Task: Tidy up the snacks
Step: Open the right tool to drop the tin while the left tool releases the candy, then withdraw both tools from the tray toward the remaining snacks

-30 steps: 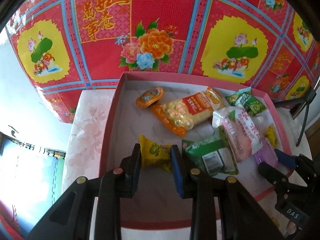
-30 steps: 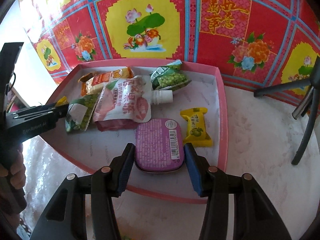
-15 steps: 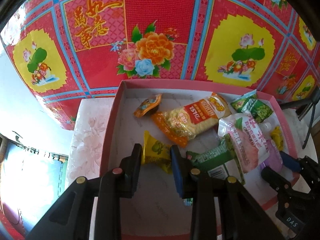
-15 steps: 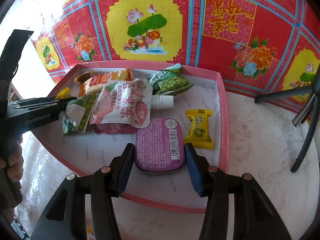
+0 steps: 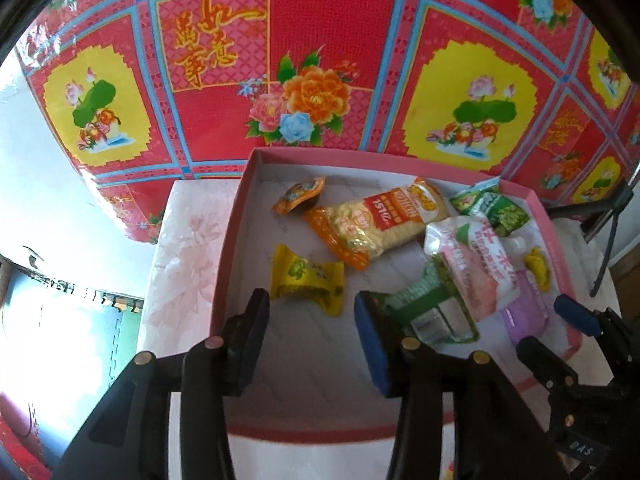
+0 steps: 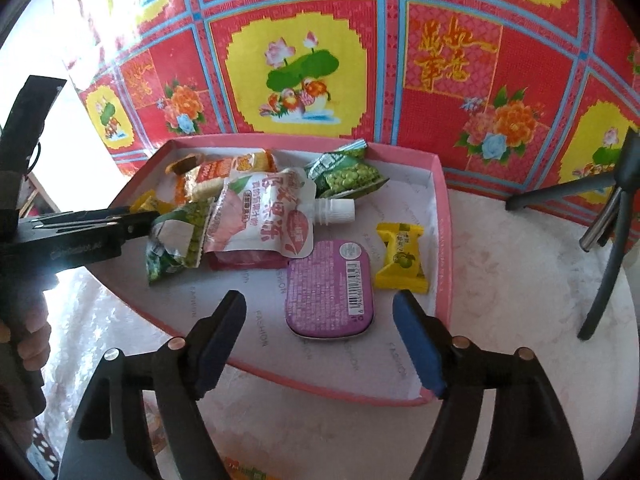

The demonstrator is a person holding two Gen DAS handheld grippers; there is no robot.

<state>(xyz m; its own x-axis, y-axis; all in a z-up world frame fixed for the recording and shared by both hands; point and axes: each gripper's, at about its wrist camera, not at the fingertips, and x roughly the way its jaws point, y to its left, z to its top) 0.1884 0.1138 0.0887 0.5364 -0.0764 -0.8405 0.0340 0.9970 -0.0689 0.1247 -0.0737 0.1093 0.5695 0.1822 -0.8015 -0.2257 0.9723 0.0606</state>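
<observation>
Red floral cloth behind pink tray (image 5: 224, 276); left claw (image 5: 310, 340), right claw (image 6: 320, 334) spread, empty.

Left hand-held gripper (image 5: 310, 334) and right hand-held gripper (image 6: 320, 334): black plastic arms, brass rivets, blue finger pads (image 6: 418, 350)

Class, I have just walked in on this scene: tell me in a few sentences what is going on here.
A person is sorting snacks into a shallow pink box with two handheld grippers. Both are open and hold nothing. The left gripper sits just short of a yellow candy lying in the box. The right gripper sits just short of a purple tin, which also lies in the box. Other packets lie in a loose pile farther back.
</observation>
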